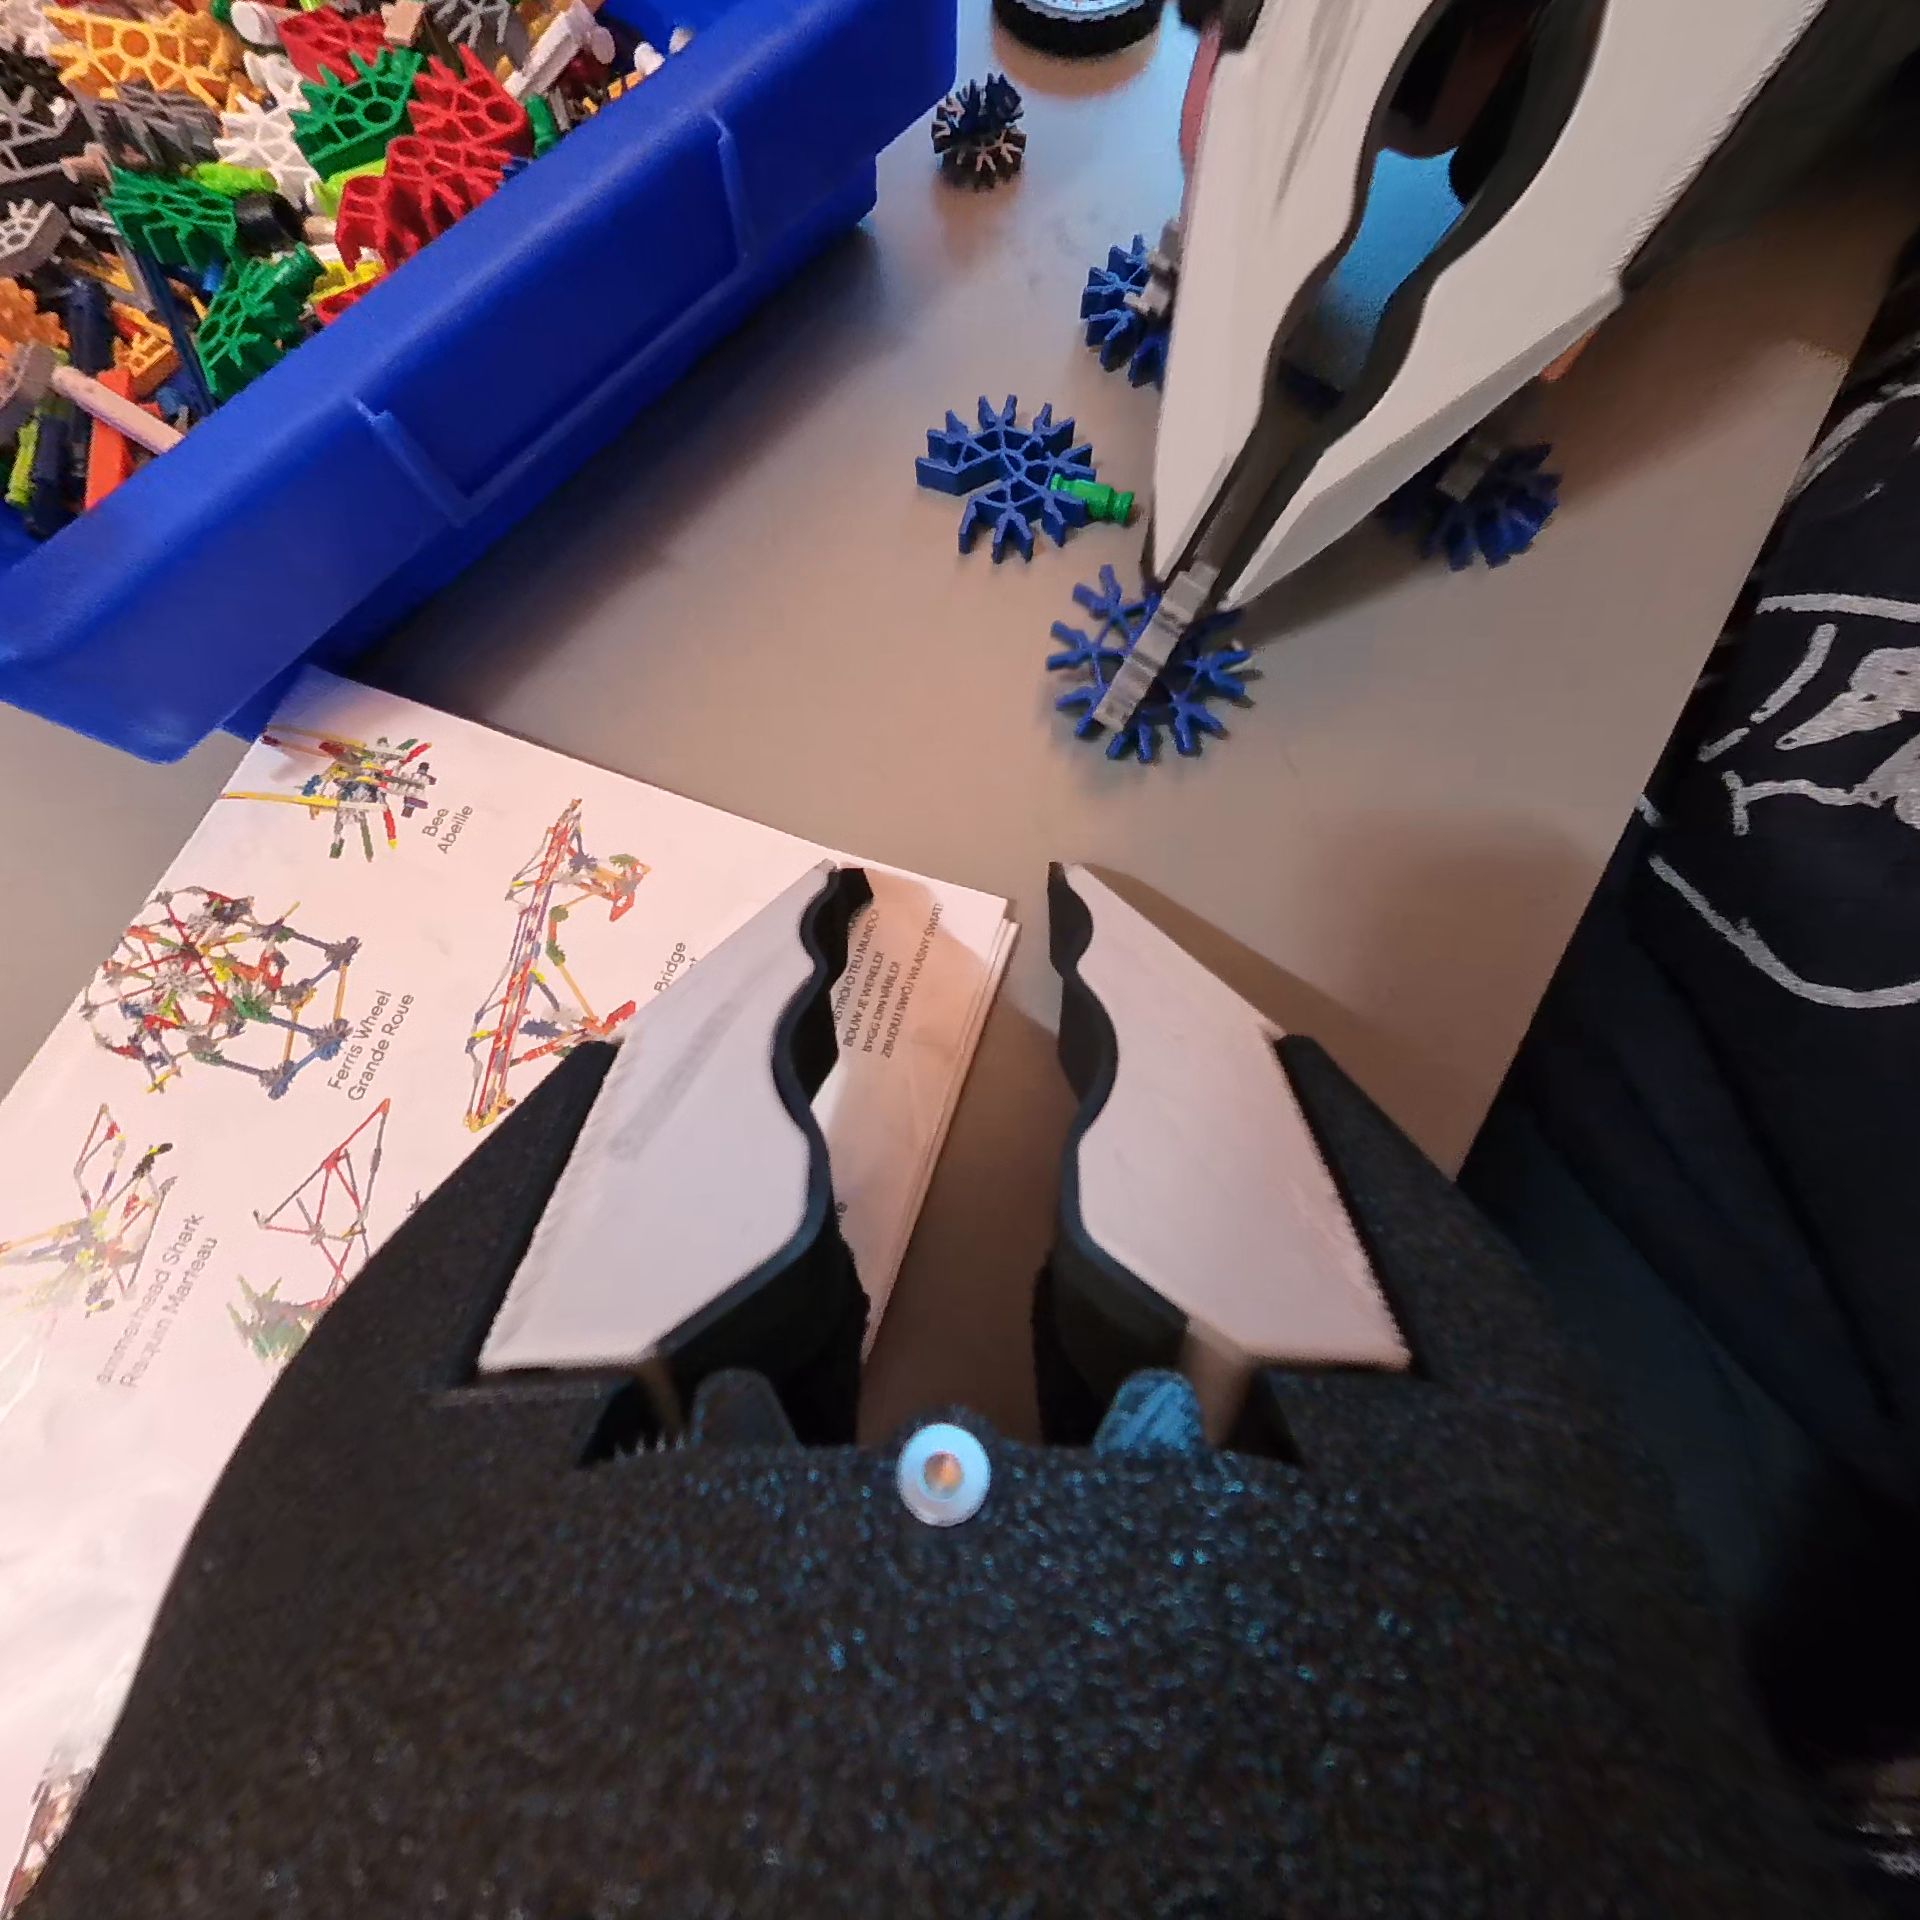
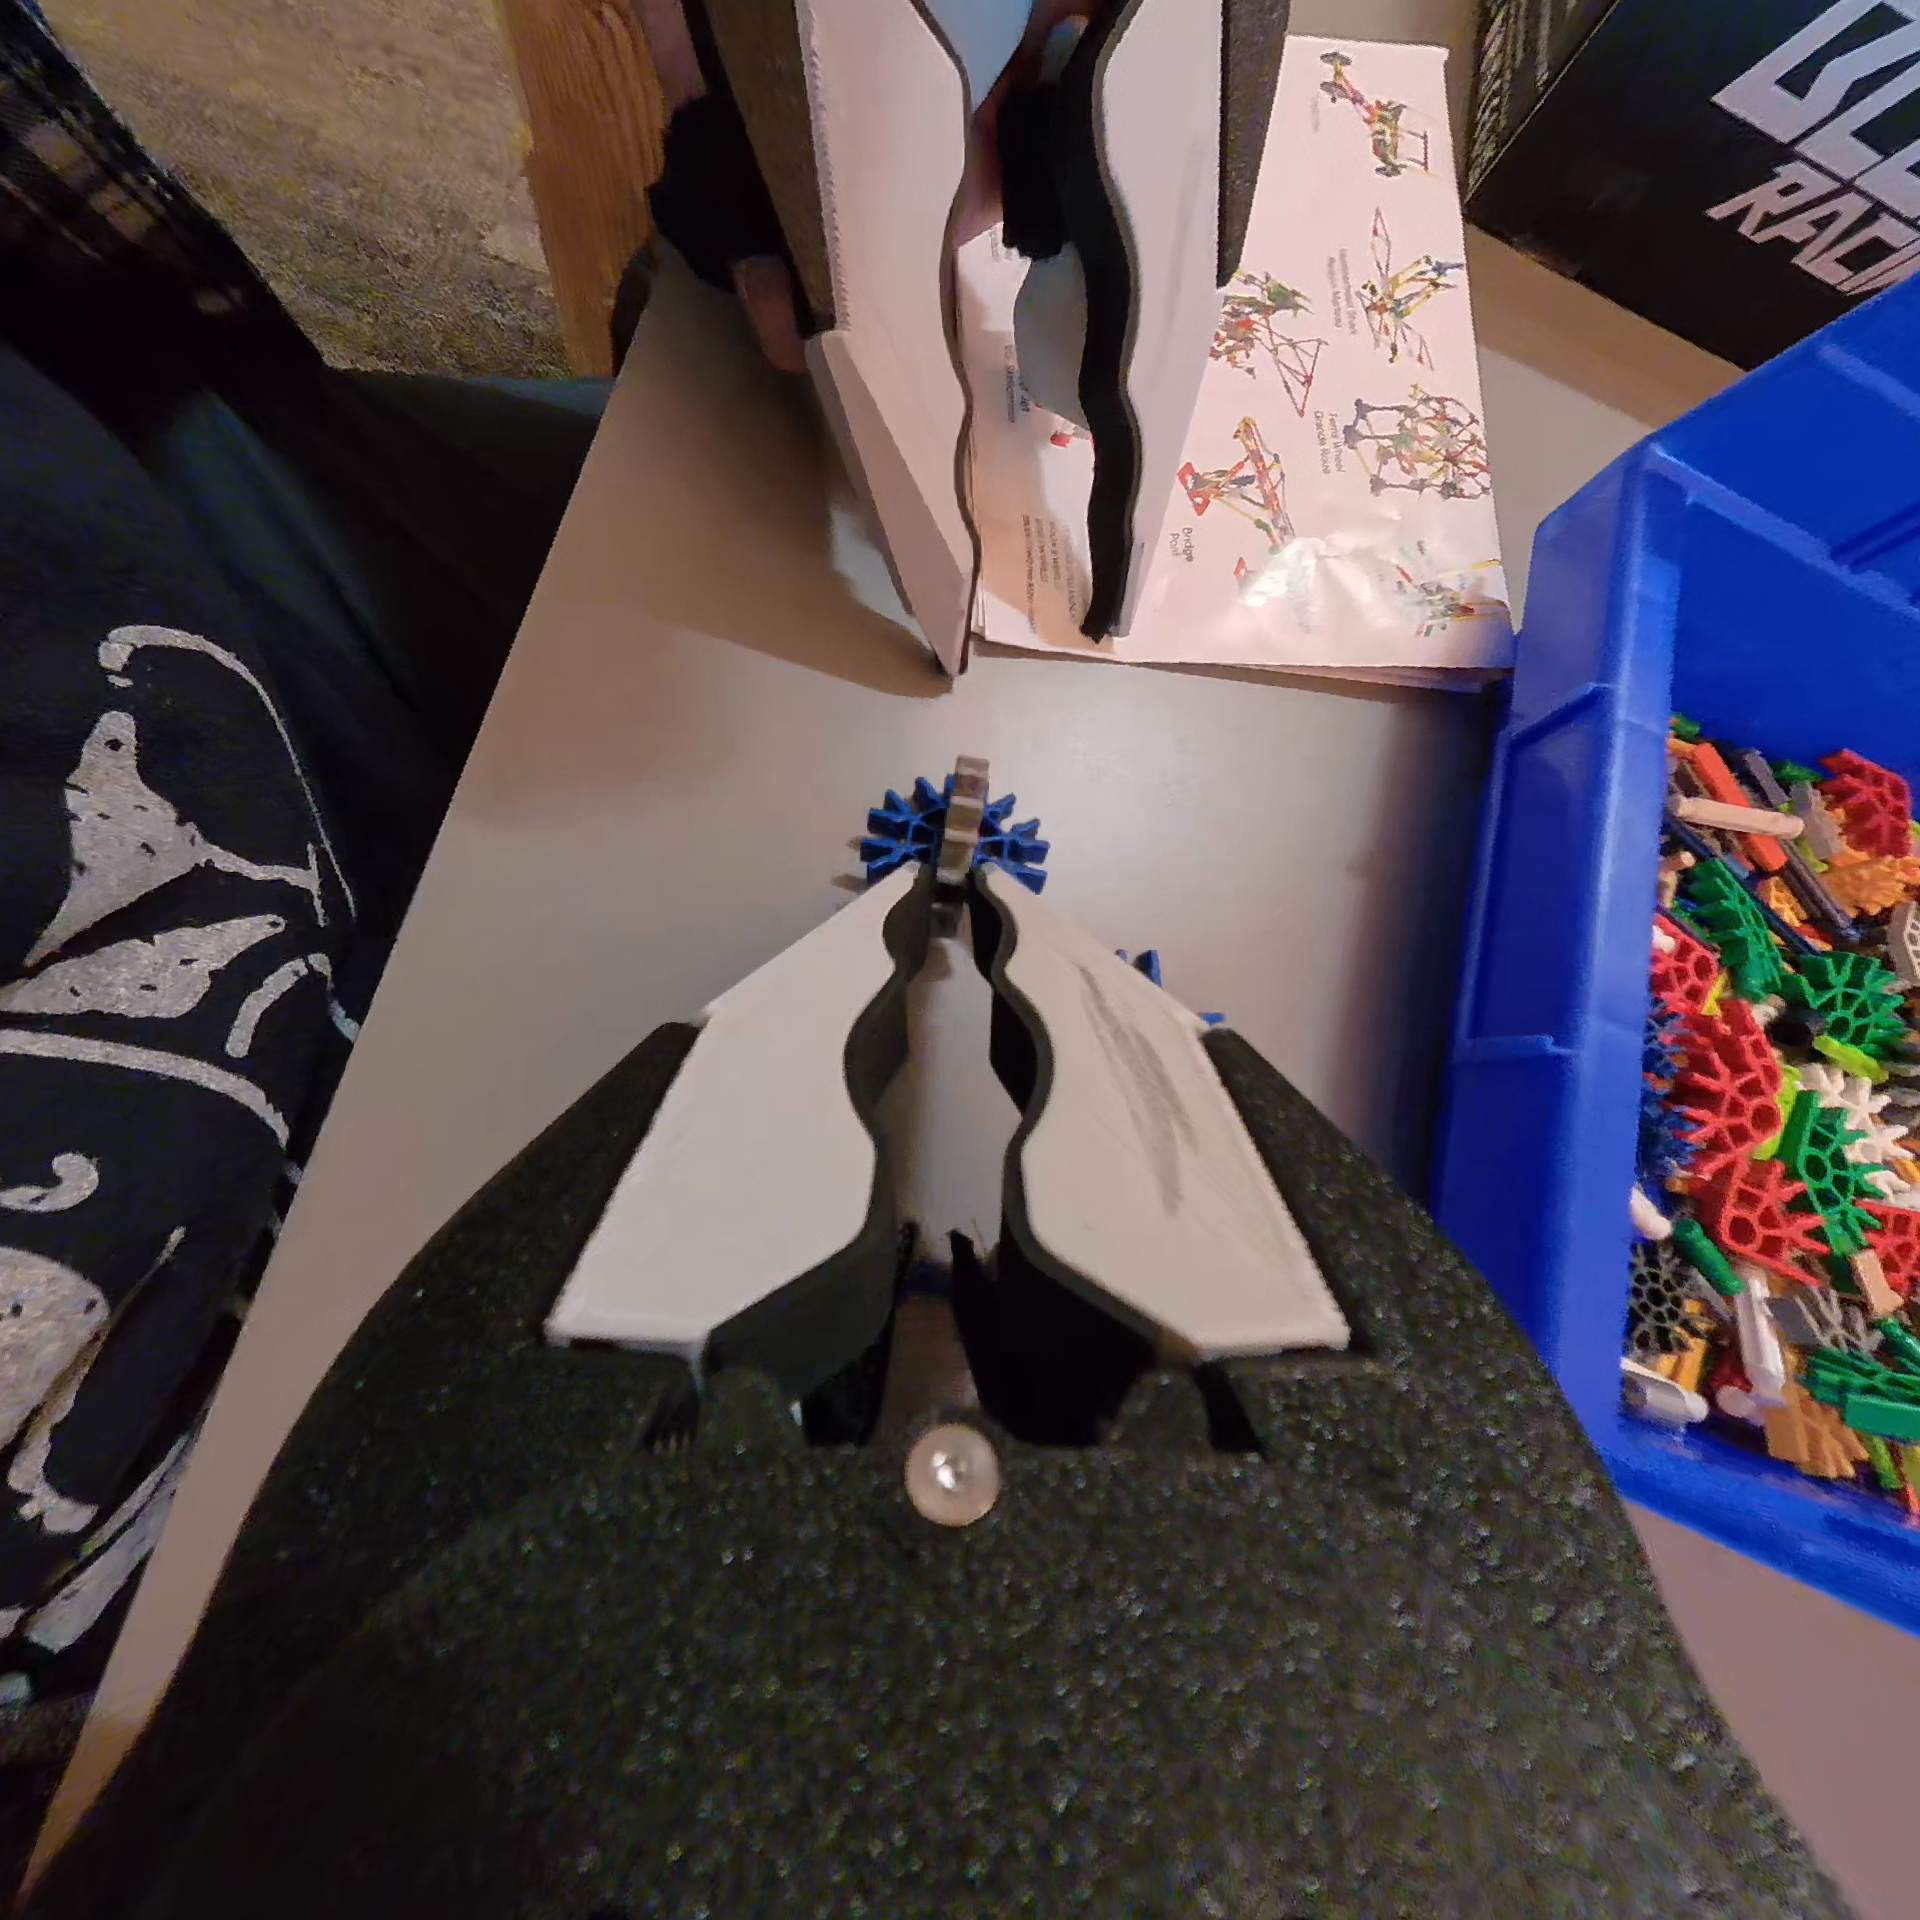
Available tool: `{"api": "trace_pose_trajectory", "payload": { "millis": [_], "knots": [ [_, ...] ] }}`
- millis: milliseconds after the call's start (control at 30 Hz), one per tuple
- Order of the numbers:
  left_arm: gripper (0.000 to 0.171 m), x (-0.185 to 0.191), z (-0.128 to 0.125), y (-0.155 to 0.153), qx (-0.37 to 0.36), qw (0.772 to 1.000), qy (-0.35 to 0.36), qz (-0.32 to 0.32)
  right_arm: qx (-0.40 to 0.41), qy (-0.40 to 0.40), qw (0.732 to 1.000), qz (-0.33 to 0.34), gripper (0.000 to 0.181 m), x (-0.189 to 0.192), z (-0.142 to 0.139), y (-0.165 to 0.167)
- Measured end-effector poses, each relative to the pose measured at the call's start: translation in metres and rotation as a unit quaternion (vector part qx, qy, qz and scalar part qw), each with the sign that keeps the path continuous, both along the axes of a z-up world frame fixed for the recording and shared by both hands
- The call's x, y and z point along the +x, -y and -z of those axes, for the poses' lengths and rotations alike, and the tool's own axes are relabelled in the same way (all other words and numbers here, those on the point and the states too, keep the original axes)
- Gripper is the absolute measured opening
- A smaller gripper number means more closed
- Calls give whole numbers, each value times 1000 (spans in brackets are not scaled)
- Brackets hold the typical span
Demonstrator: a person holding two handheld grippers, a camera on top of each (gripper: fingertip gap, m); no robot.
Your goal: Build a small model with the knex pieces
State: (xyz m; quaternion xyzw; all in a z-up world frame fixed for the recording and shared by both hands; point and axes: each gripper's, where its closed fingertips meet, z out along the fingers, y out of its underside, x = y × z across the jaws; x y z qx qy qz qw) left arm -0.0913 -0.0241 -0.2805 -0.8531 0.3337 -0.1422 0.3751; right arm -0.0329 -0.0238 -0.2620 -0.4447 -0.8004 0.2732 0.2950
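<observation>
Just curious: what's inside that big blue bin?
The blue bin holds a heap of mixed plastic construction pieces: red, green, white, orange connectors and rods. Whatever lies beneath the top layer is covered.

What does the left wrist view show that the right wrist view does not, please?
Only the left wrist view shows the flat blue snowflake connector with a green rod, the dark blue-and-grey connector and the black wheel at the table's far edge.

Only the right wrist view shows the black printed cardboard box and the wooden post.

Both show the right gripper shut on the grey connector slotted into a blue snowflake connector, the open left gripper, the illustrated instruction booklet and the blue plastic bin of parts.
</observation>
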Motion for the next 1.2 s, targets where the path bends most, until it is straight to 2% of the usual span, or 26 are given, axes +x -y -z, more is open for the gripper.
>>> {"api": "trace_pose_trajectory", "payload": {
  "millis": [133, 333, 467, 600, 667, 767, 900, 1067, 1200],
  "knots": [
    [37, 0, 0, -1, -1, 1000, -1, -4, -5, -15, 1000, 3, 5, -2, -10, 0],
    [34, -2, 1, -3, 7, 1000, -11, -8, 3, -12, 1000, 24, 6, 1, -8, -8],
    [42, -8, -5, -5, 35, 999, -24, -20, 0, -20, 999, 34, 6, 6, -14, -12],
    [44, -1, -24, -3, 64, 997, 27, -20, 8, -23, 999, 46, 5, 15, -19, -17],
    [44, 14, -35, 0, 80, 996, 39, 2, 3, -31, 998, 56, 6, 20, -26, -20],
    [45, 43, -45, 0, 94, 994, 13, 53, 3, -46, 996, 76, 6, 33, -40, -29],
    [45, 88, -49, -7, 95, 988, 7, 125, 22, -62, 991, 117, 5, 54, -58, -50],
    [46, 136, -40, -7, 76, 976, -8, 206, 34, -74, 984, 156, 6, 83, -71, -65],
    [40, 157, -13, -4, 40, 969, -47, 240, 28, -71, 983, 169, 6, 101, -68, -69]
  ]
}}
